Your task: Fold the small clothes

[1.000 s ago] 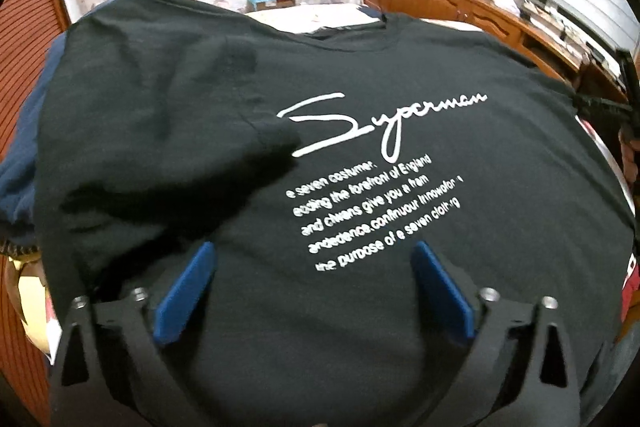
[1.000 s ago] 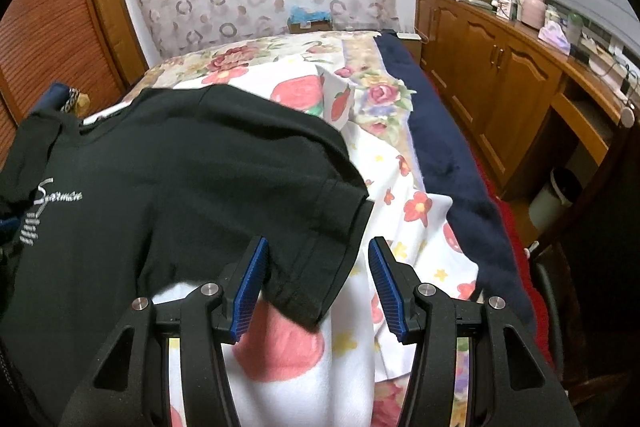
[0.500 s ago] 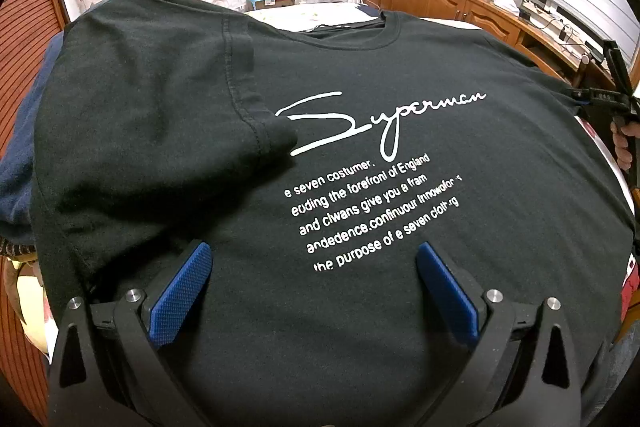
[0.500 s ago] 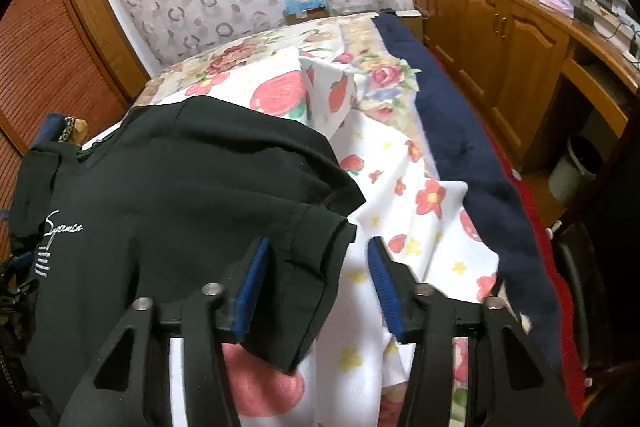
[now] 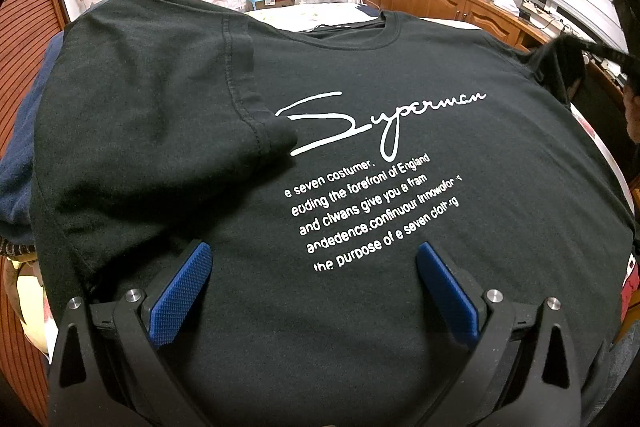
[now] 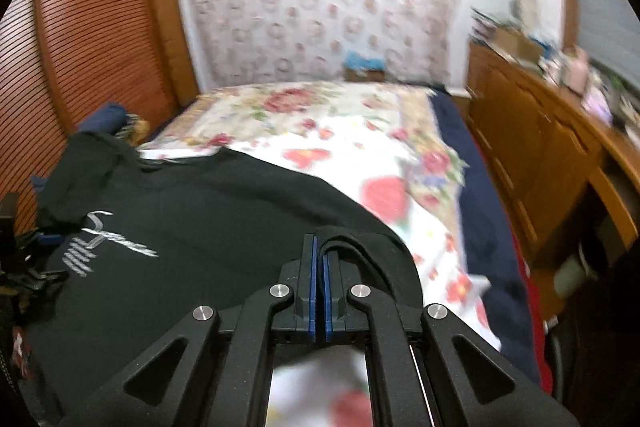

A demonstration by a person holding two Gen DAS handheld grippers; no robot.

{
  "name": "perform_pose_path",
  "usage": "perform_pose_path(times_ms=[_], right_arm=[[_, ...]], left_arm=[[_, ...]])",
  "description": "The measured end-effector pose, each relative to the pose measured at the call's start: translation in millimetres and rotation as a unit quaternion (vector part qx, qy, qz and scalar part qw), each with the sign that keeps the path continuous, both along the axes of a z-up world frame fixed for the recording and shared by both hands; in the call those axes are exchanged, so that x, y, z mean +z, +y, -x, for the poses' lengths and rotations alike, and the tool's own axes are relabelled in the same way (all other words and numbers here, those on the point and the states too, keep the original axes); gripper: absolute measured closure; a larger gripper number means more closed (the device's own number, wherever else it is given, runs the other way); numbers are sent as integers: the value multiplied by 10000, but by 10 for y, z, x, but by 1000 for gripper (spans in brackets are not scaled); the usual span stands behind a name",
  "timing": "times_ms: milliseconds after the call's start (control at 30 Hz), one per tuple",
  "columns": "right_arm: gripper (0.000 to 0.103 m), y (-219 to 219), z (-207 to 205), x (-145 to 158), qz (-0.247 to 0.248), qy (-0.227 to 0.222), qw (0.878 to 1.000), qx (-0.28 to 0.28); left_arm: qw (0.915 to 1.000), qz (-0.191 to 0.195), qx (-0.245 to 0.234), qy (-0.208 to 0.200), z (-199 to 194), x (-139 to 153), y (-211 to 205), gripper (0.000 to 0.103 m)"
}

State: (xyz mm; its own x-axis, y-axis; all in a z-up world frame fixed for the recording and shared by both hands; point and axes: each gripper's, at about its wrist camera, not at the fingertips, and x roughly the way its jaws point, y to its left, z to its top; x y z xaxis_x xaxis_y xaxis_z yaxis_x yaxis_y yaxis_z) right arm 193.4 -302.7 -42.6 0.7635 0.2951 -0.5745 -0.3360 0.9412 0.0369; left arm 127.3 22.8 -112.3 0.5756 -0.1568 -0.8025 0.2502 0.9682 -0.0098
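A black T-shirt (image 5: pixel 360 75) with white "Superman" print lies face up on the bed. Its left sleeve (image 5: pixel 160 99) is folded in over the chest. My left gripper (image 5: pixel 312 283) is open, its blue pads just above the shirt's lower part, holding nothing. In the right wrist view the same T-shirt (image 6: pixel 208 227) spreads to the left. My right gripper (image 6: pixel 320 259) is shut on the right sleeve (image 6: pixel 372 255), lifted off the bedspread. That lifted sleeve also shows at the far right of the left wrist view (image 5: pixel 560 67).
The bed has a floral bedspread (image 6: pixel 360 155) and a navy blanket (image 6: pixel 480 195) along its right side. Wooden cabinets (image 6: pixel 540 131) with clutter run along the right wall. A louvred wooden wardrobe (image 6: pixel 80 47) stands on the left. Dark blue clothing (image 5: pixel 20 167) lies left of the shirt.
My right gripper has closed on the right sleeve and lifted it up off the bedspread. My left gripper has stayed open over the shirt, hardly moving.
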Motion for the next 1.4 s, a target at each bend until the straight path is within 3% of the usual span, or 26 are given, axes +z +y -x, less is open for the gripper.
perform_pose_path(times_ms=[200,233,300,400,567,633,767,900,967,1033,1067,1100,1400], right_arm=[[98,722,95,-66,113,40,9963,855],[96,791,110,-98,138,63,9954,941],[80,821,132,-140,210,9,9946,1019],[56,673,169,-154,196,-160,9957,893],[56,462,205,-206,206,-149,9986,458],[56,427,101,-315,308,100,9992,234],[56,373,-32,-639,103,739,9972,106],[56,454,-33,-869,-43,1104,9935,262],[65,470,-36,-923,-45,1212,9922,283],[79,463,-126,-871,-63,1233,9918,331],[93,456,-132,-843,-80,1221,9918,372],[98,442,-155,-795,-75,1188,9921,398],[101,816,-301,-410,59,640,9950,761]], left_arm=[[10000,0,0,0,-2,-2,-2,0],[10000,0,0,-1,-3,-2,-3,0],[10000,0,0,-1,-2,0,0,0],[10000,1,1,0,-2,-1,-1,0],[10000,2,1,-1,5,2,4,0],[10000,2,1,-1,-1,-1,-3,0],[10000,3,1,0,1,-1,-3,0],[10000,0,2,-1,1,-2,-4,0],[10000,1,2,-2,2,-2,-4,0],[10000,1,2,-2,1,-2,-5,0],[10000,0,2,-2,2,-2,-4,0],[10000,0,2,-2,1,-2,-5,0],[10000,1,2,-2,1,-3,-6,0]])
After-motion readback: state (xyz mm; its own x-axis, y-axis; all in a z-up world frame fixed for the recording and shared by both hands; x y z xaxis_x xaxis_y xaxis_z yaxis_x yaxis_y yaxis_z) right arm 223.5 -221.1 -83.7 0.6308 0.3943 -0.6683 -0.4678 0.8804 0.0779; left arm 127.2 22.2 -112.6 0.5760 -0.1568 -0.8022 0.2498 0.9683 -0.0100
